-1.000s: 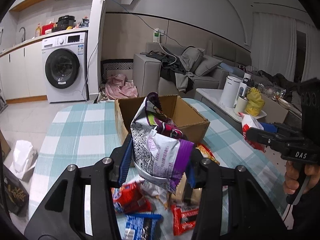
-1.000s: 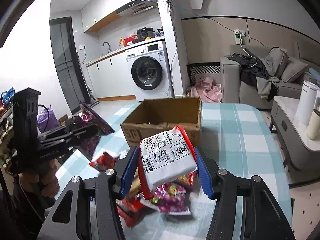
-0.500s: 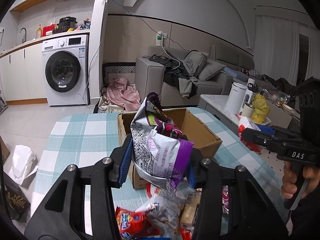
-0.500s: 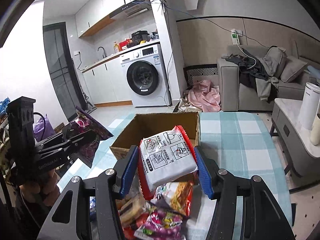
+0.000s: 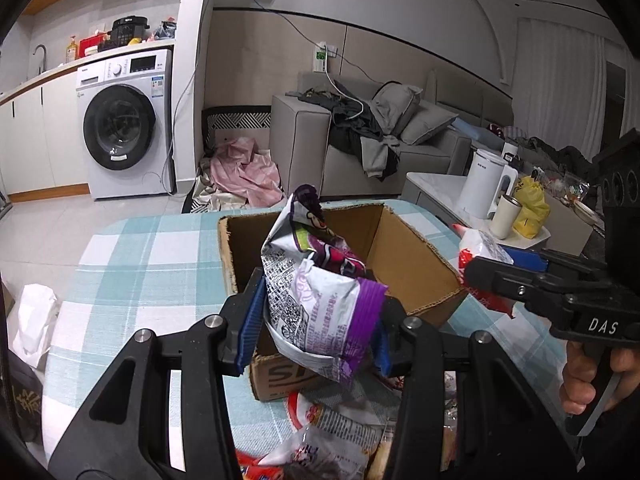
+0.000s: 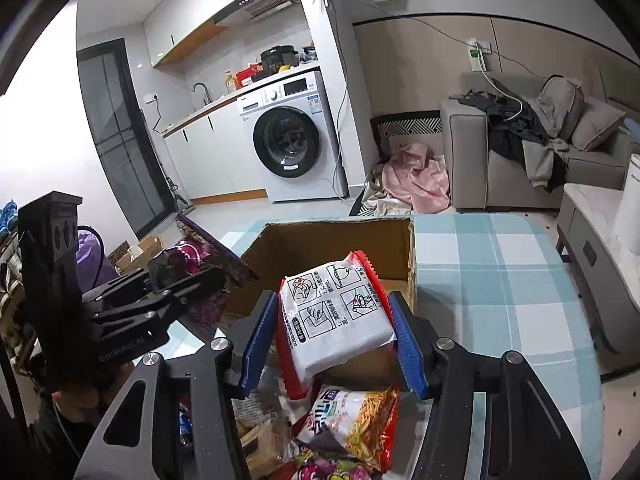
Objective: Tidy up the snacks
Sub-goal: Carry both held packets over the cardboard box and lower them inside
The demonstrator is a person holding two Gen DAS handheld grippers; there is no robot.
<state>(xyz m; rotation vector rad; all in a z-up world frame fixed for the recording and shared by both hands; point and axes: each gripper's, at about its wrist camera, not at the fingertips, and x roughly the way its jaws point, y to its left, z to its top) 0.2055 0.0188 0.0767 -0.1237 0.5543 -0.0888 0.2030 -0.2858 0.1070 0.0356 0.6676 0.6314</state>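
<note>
Cardboard box (image 5: 404, 264) now larger, mid-frame, closer than a second ago; checked tablecloth (image 5: 132, 264) beneath; washing machine (image 5: 120, 128) upper left; left gripper (image 5: 316, 320) clamped on purple snack bag (image 5: 320, 292); right gripper (image 6: 336, 332) clamped on white noodle packet (image 6: 336, 316), both at box's near edge.

My left wrist camera looked forward and down along its fingers, close over the cardboard box (image 5: 404, 256). My right wrist camera did likewise from the other side. Both shared the box, washing machine (image 6: 286, 140) and sofa (image 5: 360, 140).
</note>
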